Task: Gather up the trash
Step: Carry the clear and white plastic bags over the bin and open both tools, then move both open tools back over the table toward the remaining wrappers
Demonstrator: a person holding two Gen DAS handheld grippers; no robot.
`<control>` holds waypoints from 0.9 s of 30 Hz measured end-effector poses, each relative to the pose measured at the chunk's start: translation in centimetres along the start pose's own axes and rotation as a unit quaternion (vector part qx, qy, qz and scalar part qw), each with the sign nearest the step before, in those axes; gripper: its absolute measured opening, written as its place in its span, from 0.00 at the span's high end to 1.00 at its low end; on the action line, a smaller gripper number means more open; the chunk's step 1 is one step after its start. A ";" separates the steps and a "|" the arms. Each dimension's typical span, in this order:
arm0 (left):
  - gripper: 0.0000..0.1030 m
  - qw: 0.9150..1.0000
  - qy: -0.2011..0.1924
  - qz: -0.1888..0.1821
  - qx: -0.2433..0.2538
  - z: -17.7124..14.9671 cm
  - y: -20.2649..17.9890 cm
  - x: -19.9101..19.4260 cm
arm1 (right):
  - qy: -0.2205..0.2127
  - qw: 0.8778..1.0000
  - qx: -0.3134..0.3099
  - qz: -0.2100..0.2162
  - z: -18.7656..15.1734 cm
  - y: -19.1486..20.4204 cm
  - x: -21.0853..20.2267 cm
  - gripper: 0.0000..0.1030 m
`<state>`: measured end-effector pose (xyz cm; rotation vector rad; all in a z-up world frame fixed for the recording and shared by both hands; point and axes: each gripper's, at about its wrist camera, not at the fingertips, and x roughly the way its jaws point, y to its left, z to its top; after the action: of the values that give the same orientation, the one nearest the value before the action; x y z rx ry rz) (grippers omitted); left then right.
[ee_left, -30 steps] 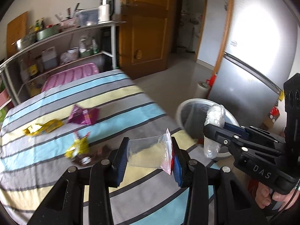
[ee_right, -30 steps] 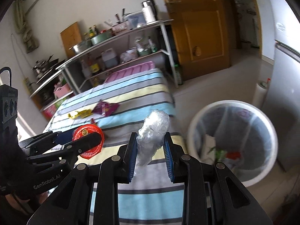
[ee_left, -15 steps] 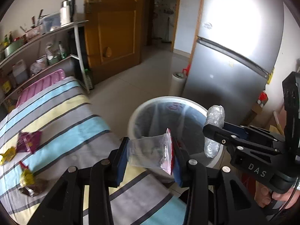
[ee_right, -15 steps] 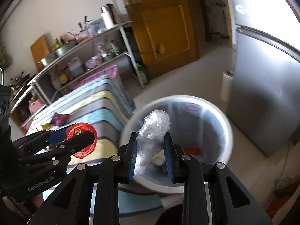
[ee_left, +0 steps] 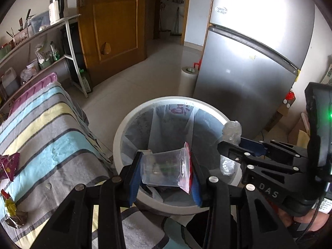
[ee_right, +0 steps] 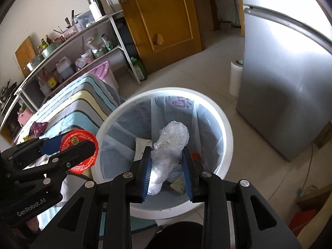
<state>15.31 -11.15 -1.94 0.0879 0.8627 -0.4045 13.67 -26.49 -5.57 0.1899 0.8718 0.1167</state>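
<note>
- Left claw (ee_left: 165,173): narrow, clamped on a clear cup (ee_left: 161,166). The cup lies crosswise between the pads with its long axis pad to pad, red lid against the right-hand pad.
- Right claw (ee_right: 167,166): narrow, with a wad (ee_right: 171,139) of clear film between the pads. The jaws have just been opening a little. The wad touches the left pad and, higher up, seems to touch the right one, so I judge it not yet released.
- The wad's long axis runs forward along the fingers and its crumpled head sticks out past the tips.
- Bin (ee_left: 118,137): white, lined, on the floor just beside the table (ee_left: 51,141) edge. Some trash already lies at the bottom.
- Key relation: in both wrist views the held item shows against the bin's mouth, inside the rim. Both claws tilt downward, so the bin lies below and ahead of each.
- Side by side, left claw toward the table, right claw toward the fridge side. In the left view the wad shows against the far right rim, so it may sit nearer the edge than the cup.
- Judgement: this is the drop step. Opening either claw should let its item fall in, though the light film could cling to a pad.
- Wrappers (ee_left: 8,166) remain on the table, well apart from both claws.
</note>
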 end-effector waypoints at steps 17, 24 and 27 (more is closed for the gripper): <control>0.34 1.000 -0.013 0.005 -0.021 -0.2 1.1 -1.5 | -0.012 0.999 0.020 -0.023 -0.1 -0.3 -0.7 0.49; 0.33 0.999 -0.028 0.014 -0.029 -0.7 2.2 -3.4 | -0.028 0.999 0.018 -0.015 -0.4 0.7 -2.1 0.49; 0.33 0.998 -0.039 0.021 -0.034 -0.9 2.8 -4.5 | -0.034 0.999 0.012 -0.013 -0.4 1.3 -2.6 0.49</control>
<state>13.11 -6.94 0.56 0.0270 0.7951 -0.3363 11.64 -25.65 -3.64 0.2039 0.8080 0.0746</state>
